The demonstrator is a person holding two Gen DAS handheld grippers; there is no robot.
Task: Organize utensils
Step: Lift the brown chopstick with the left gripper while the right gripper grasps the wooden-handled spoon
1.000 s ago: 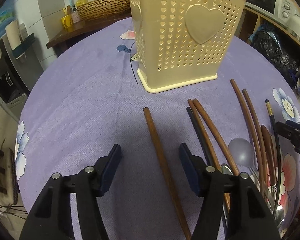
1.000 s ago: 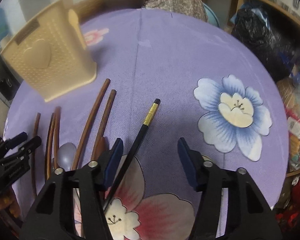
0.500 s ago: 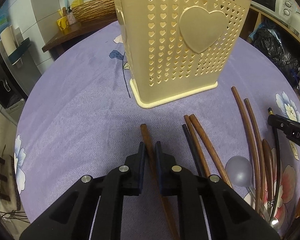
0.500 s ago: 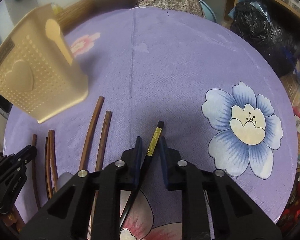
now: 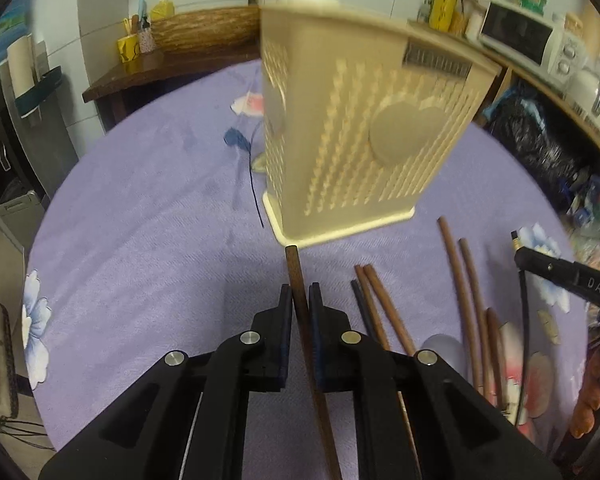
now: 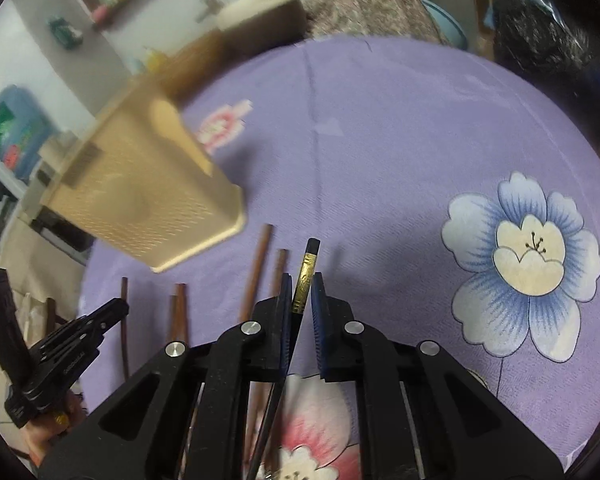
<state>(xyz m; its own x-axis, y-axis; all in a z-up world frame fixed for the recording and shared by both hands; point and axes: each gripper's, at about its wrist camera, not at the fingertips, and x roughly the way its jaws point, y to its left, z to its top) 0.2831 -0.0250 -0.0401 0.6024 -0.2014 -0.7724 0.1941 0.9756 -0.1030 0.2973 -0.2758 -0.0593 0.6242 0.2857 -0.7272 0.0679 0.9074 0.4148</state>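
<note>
Chopsticks: left gripper (image 5: 299, 300) clamps a brown one (image 5: 300, 308), right gripper (image 6: 302, 296) a black one (image 6: 305, 284); both should lift level, then tip upright over the holder (image 5: 364, 128).

The basket (image 5: 364, 128) looks like cream plastic, matt, its walls pierced with small holes and a smooth raised heart on one face. Under it the cloth (image 5: 148, 240) is lilac fabric with a fine, slightly napped weave and printed flowers. Right of the basket's foot lie brown sticks (image 5: 456, 280) of matt wood. The chopstick (image 6: 306, 280) is glossy black with a shiny gold band. Both grippers' bodies are matt black plastic with bright metal pins.
</note>
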